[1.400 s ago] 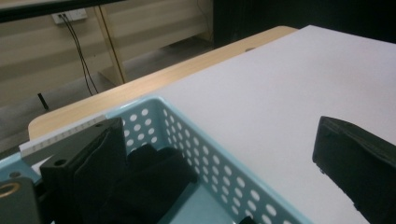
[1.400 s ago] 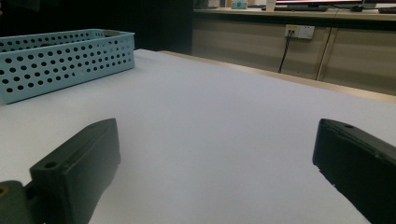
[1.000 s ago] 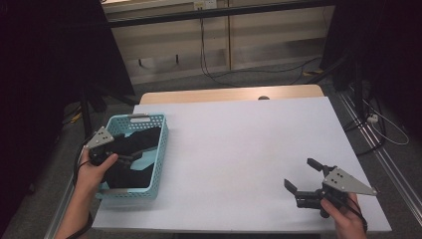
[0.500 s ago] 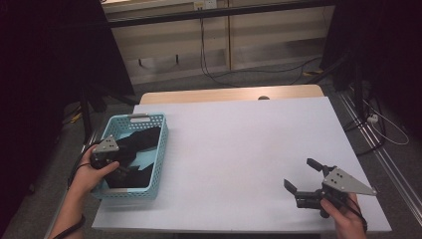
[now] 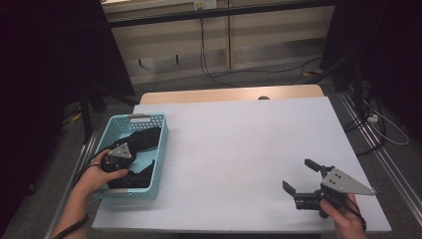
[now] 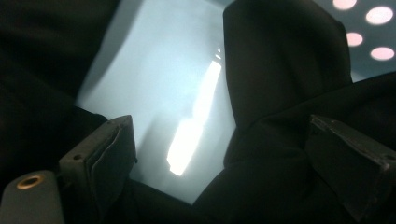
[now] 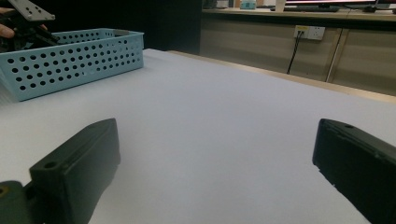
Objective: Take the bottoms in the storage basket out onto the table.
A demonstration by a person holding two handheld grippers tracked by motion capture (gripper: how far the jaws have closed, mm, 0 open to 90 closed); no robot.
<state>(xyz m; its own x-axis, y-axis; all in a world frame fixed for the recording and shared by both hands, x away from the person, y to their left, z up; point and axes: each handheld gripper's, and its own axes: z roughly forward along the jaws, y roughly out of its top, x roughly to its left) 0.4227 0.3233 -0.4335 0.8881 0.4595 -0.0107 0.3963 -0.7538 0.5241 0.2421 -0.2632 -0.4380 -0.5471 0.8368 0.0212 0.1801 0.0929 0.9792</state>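
Left gripper [image 5: 130, 167] down inside the blue basket [image 5: 160, 152] at the left side of the table [image 5: 239, 144], jaws wide apart, black cloth [image 6: 280, 154] bunched between and around them. Cloth lying in the basket, not pinched. Bare basket floor [image 6: 159, 84] showing pale between the folds. Right gripper [image 5: 300, 180] low over the table near the front right corner, jaws wide apart, holding nothing. Well apart from the basket.
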